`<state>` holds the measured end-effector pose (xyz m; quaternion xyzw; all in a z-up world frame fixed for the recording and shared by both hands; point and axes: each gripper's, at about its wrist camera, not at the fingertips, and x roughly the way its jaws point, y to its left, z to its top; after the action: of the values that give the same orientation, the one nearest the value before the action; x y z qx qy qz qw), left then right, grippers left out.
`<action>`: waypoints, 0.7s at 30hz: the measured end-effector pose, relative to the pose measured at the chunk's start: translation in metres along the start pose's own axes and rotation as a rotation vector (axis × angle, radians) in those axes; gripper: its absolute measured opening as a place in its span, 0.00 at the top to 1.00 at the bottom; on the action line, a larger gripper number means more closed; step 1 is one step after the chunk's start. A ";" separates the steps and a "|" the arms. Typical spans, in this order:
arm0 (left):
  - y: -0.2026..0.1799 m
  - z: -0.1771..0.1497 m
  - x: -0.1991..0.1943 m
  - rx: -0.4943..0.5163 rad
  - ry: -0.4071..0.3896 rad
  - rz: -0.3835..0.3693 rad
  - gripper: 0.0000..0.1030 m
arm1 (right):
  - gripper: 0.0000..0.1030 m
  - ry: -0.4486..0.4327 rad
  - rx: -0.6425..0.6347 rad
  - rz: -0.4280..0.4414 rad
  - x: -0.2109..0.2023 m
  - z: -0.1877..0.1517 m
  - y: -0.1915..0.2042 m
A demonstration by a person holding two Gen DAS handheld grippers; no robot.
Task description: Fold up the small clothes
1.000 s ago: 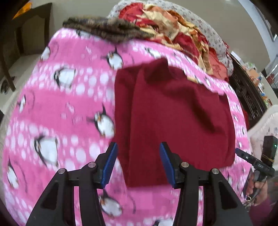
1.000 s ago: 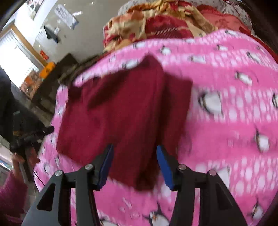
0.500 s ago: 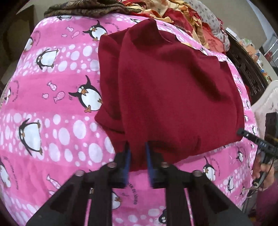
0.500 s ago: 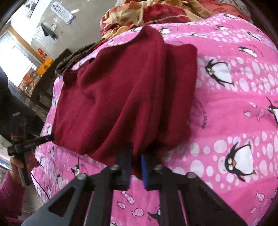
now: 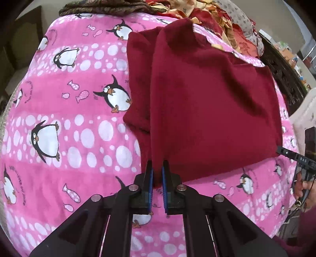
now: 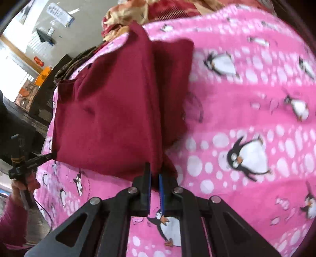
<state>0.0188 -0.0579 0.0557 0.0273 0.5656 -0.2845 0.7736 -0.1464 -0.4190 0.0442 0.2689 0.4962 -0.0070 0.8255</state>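
Your dark red garment (image 5: pixel 207 102) lies on the pink penguin blanket (image 5: pixel 65 122), folded lengthwise so that a narrower layer shows along its left edge in the left wrist view; open blanket runs wide to the left of it there, and in the right wrist view the same garment (image 6: pixel 110 110) has broad bare blanket (image 6: pixel 246 102) to its right; its far end reaches close to a heap of red and gold patterned fabric (image 5: pixel 213 17), with a brown knitted cloth (image 5: pixel 102 8) at the far left edge of the blanket.

Your left gripper (image 5: pixel 157 174) has its jaws nearly together, clamped on the near hem of the garment, the cloth pinched between the blue pads (image 5: pixel 151 178); your right gripper (image 6: pixel 154 179) is likewise clenched on the near hem, red cloth bunched between its jaws.

Each view catches the other gripper at the frame edge, its tip meeting the garment's far near-side corner: your right tool (image 5: pixel 296 157) at the right, your left tool (image 6: pixel 31 163) at the left; how much cloth those tips hold is too small to tell from there. The right wrist view is blurred, the penguins smeared. The room beyond the bed is cut off by the fisheye rim.
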 end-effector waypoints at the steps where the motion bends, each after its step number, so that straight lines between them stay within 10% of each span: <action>1: -0.001 0.001 -0.004 0.002 -0.008 0.000 1.00 | 0.91 -0.005 0.015 -0.003 -0.005 0.002 0.001; 7: -0.012 0.022 -0.030 0.031 -0.114 0.047 0.96 | 0.57 -0.128 -0.066 -0.047 -0.044 0.029 0.035; 12: -0.021 0.061 -0.015 0.012 -0.165 0.062 0.96 | 0.55 -0.147 -0.132 0.039 -0.021 0.079 0.078; 17: -0.024 0.098 0.009 0.003 -0.187 0.141 0.96 | 0.55 -0.140 -0.285 -0.095 0.023 0.122 0.126; 21: -0.018 0.115 0.019 0.011 -0.183 0.151 0.94 | 0.22 -0.144 -0.541 -0.134 0.037 0.150 0.159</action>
<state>0.1133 -0.1227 0.0848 0.0478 0.4875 -0.2298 0.8409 0.0391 -0.3410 0.1377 0.0046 0.4366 0.0520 0.8981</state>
